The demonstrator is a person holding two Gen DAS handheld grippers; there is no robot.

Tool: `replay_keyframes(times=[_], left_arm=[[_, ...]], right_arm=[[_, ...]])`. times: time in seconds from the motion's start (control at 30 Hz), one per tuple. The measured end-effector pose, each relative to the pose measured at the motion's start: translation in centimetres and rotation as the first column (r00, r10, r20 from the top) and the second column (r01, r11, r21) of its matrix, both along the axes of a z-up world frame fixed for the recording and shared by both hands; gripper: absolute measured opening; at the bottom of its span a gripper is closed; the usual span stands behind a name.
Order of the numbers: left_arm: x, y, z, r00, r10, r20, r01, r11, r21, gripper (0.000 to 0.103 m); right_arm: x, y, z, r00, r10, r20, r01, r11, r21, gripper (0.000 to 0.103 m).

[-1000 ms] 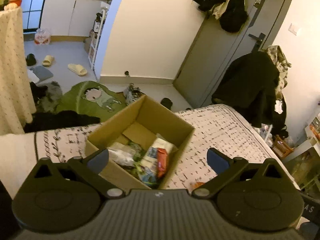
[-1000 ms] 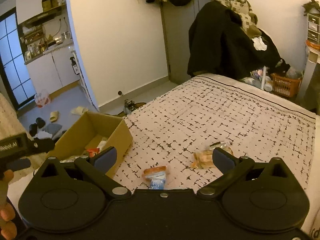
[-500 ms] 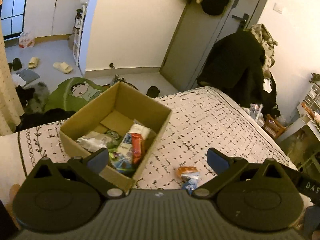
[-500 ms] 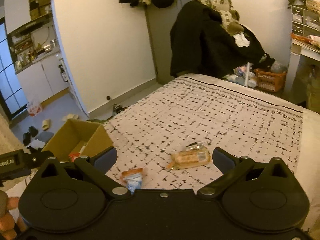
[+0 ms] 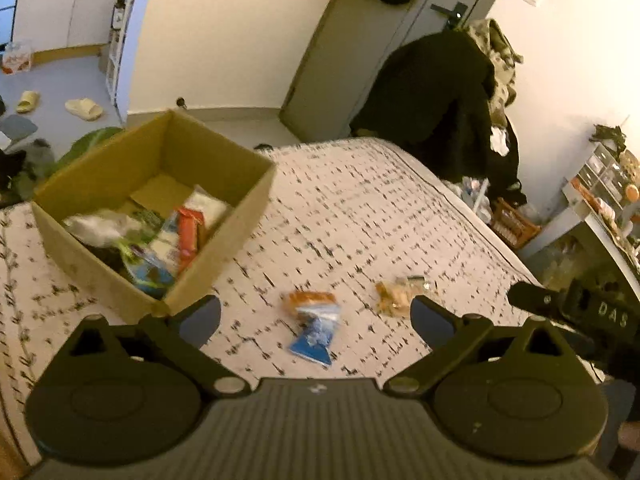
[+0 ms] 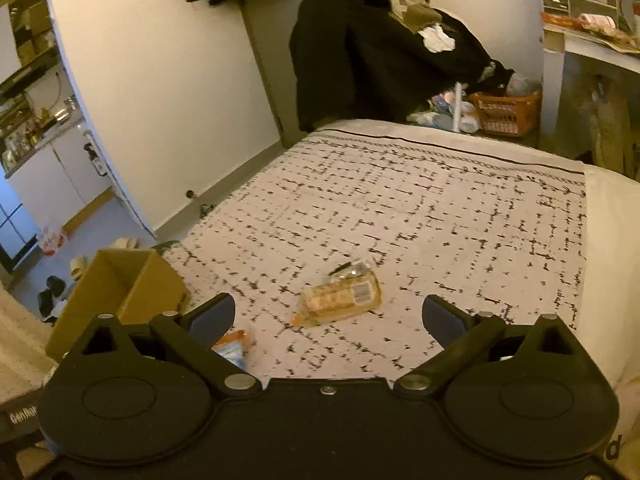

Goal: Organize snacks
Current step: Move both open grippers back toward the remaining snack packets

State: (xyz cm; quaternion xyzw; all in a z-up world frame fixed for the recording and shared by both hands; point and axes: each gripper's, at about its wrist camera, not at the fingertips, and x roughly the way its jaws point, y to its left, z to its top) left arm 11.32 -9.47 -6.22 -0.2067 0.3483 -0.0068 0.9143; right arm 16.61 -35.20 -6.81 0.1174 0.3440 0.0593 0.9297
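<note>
An open cardboard box (image 5: 160, 208) holding several snack packets stands on the patterned bed cover (image 5: 360, 220) at the left. Two packets lie loose on the cover. An orange-and-blue packet (image 5: 314, 320) lies just ahead of my left gripper (image 5: 316, 316), which is open and empty. A clear packet of golden bread (image 6: 340, 296) lies ahead of my right gripper (image 6: 328, 316). That gripper's jaws are wide and closing, with nothing pressed between the pads. The orange-and-blue packet (image 6: 234, 344) peeks out beside the right gripper's left finger. The box (image 6: 120, 292) sits at the far left there.
Dark coats (image 6: 360, 60) hang on a chair past the bed's far end. An orange basket (image 6: 504, 114) and a desk (image 6: 592, 48) stand at the right. Slippers (image 5: 84, 108) and clutter lie on the floor beyond the box.
Both grippers have swung right and sunk toward the bed. The box has slid left in both views. The two loose packets now sit closer, and both show in the left view.
</note>
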Motion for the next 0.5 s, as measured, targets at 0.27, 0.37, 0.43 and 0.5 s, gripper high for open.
replay_keyframes(times=[0.27, 0.37, 0.43, 0.5], left_arm=[[2.3, -1.4, -2.9, 0.999, -0.007, -0.043, 0.007, 1.0, -0.006, 0.094], [3.5, -1.6, -4.2, 0.997, -0.002, -0.075, 0.001, 1.0, -0.016, 0.094], [4.3, -1.7, -5.0, 0.996, -0.002, -0.094, 0.0, 1.0, -0.015, 0.094], [5.0, -2.1, -5.9, 0.994, -0.005, -0.114, 0.005, 1.0, -0.003, 0.094]], right_arm=[[2.2, -0.3, -1.8, 0.999, 0.014, -0.043, -0.015, 1.0, -0.018, 0.096], [3.0, 0.1, -2.3, 0.998, 0.025, -0.056, -0.026, 0.999, -0.027, 0.096], [3.5, 0.3, -2.7, 0.997, 0.032, -0.065, -0.034, 0.999, -0.035, 0.096], [4.0, 0.5, -3.1, 0.997, 0.048, -0.066, -0.052, 0.997, -0.049, 0.096]])
